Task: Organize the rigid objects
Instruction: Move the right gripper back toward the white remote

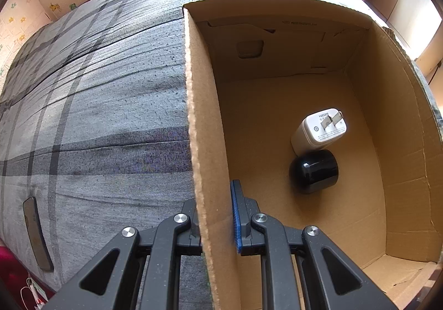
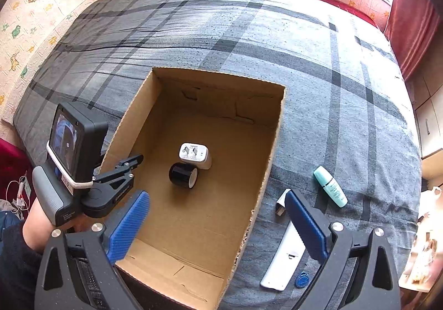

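Cardboard box (image 2: 272, 127) on bed (image 2: 318, 66); white charger (image 2: 195, 155) and black cylinder (image 2: 182, 175) touching on its floor, centre. Left hand-held gripper (image 1: 216, 222) clamped on box's left wall, steadying it. Right hand-held gripper (image 2: 217, 222) jaws wide apart, nothing between, above box's near edge. Outside, at 3–5 o'clock of box: teal bottle (image 2: 330, 186), white remote (image 2: 282, 263), blue tag (image 2: 301, 279). Risk: remote lies flat on soft bedding, pads may slide off; box could tip if wall grip drags
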